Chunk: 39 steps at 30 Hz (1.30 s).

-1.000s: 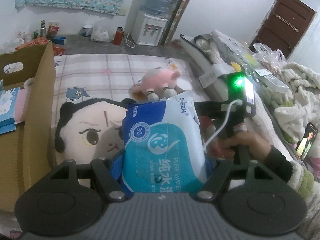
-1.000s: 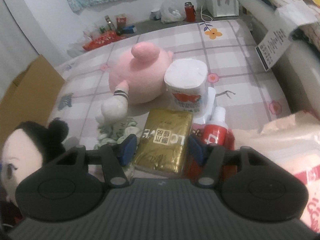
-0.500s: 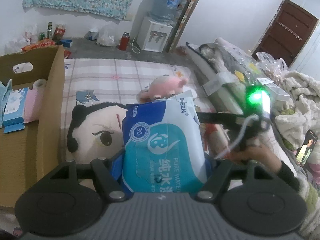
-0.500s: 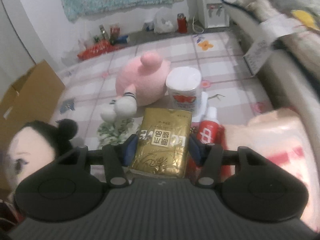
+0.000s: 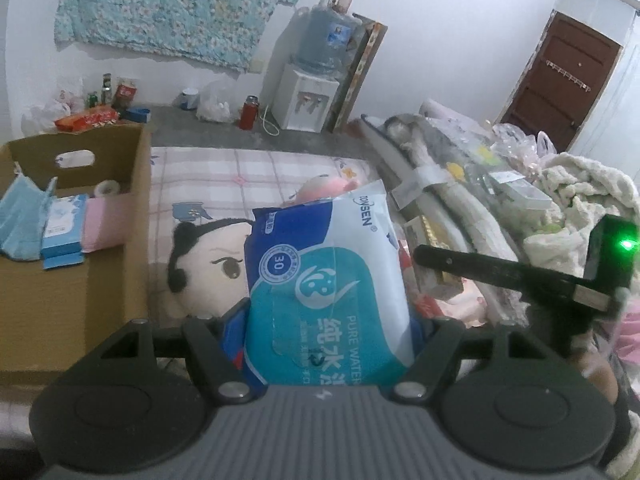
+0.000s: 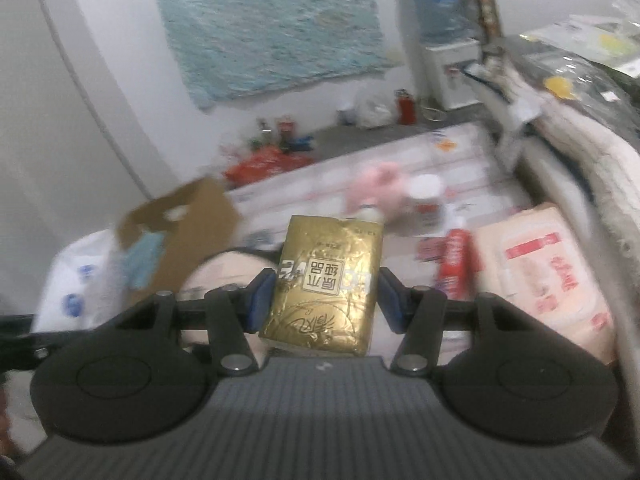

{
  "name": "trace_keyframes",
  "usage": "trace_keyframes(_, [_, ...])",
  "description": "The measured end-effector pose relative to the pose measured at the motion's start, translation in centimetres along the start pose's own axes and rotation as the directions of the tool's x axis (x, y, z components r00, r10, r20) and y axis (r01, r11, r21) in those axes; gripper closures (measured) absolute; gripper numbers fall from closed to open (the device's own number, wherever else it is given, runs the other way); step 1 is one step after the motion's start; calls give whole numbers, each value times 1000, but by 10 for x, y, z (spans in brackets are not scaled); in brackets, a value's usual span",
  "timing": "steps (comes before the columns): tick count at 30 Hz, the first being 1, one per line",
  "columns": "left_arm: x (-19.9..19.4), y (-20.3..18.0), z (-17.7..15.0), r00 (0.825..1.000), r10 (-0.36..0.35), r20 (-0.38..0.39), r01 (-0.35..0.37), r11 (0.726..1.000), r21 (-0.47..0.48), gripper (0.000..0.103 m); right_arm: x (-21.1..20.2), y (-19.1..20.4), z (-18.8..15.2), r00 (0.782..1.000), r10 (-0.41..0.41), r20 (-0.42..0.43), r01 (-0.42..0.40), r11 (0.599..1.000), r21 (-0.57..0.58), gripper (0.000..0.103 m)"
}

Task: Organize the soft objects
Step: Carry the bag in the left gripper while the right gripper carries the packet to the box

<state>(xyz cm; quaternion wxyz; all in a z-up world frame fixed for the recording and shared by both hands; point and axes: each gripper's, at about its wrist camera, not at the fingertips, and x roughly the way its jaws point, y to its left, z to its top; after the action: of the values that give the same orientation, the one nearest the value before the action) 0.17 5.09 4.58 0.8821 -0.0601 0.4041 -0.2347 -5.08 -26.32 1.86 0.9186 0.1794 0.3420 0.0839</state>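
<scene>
My left gripper (image 5: 328,320) is shut on a blue and white wet-wipe pack (image 5: 324,280), held upright above the bed. My right gripper (image 6: 326,300) is shut on a gold tissue pack (image 6: 328,264), both blue pads pressing its sides, clear of the bed. An open cardboard box (image 5: 120,240) stands at the left on the bed, with blue packs, a pink pack and a paper roll inside. In the blurred right wrist view the box (image 6: 192,216) lies ahead to the left. A doll-head plush (image 5: 208,264) lies between the box and the wipe pack.
A pink plush (image 6: 380,188), a white paper cup-shaped roll (image 6: 426,196), a red tube (image 6: 454,260) and a large pink pack (image 6: 548,276) lie on the checked bedsheet. Rolled bedding (image 5: 480,208) lines the right side. A hand (image 5: 596,376) grips the other device.
The right gripper closed on the gold pack and lifted it off the bed, swinging left so the box came into view. The left gripper rose with the wipe pack.
</scene>
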Motion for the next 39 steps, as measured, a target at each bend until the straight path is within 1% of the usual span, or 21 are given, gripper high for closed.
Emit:
trace_keyframes(3, [-23, 3, -4, 1000, 2, 13, -2, 1000, -14, 29, -17, 27, 1, 997, 76, 7, -76, 996, -37, 50])
trace_keyframes(6, [-50, 9, -7, 999, 15, 37, -14, 999, -31, 29, -34, 56, 5, 986, 164, 21, -162, 984, -79, 50])
trace_keyframes(9, [-79, 14, -7, 997, 42, 68, -39, 998, -46, 29, -48, 82, 12, 966, 257, 23, -254, 961, -109, 50])
trace_keyframes(11, [-97, 17, -6, 995, 54, 83, -50, 997, -57, 29, -54, 98, 15, 952, 305, 17, -300, 946, -126, 50])
trace_keyframes(15, [-125, 24, -10, 994, 57, 98, -48, 994, -94, 29, -60, 127, 21, 920, 391, -11, -388, 911, -137, 50])
trace_keyframes(19, [-146, 28, -19, 987, 106, 118, -94, 990, -107, 29, -67, 153, 21, 903, 428, -20, -425, 888, -176, 50])
trace_keyframes(24, [-166, 39, -27, 981, 131, 141, -115, 986, -118, 28, -74, 187, 27, 886, 463, -22, -457, 865, -207, 50])
trace_keyframes(28, [-176, 50, -25, 972, 161, 170, -140, 982, -130, 29, -64, 215, 40, 868, 495, -49, -493, 846, -203, 49])
trace_keyframes(31, [-183, 62, -17, 959, 207, 191, -183, 974, -135, 28, -49, 236, 55, 853, 516, -72, -520, 833, -187, 49])
trace_keyframes(34, [-188, 76, -3, 944, 258, 206, -234, 963, -134, 28, -35, 261, 72, 838, 539, -83, -544, 818, -185, 49])
trace_keyframes(39, [-194, 102, 32, 930, 295, 217, -268, 952, -147, 28, -6, 301, 106, 822, 563, -84, -568, 800, -194, 49])
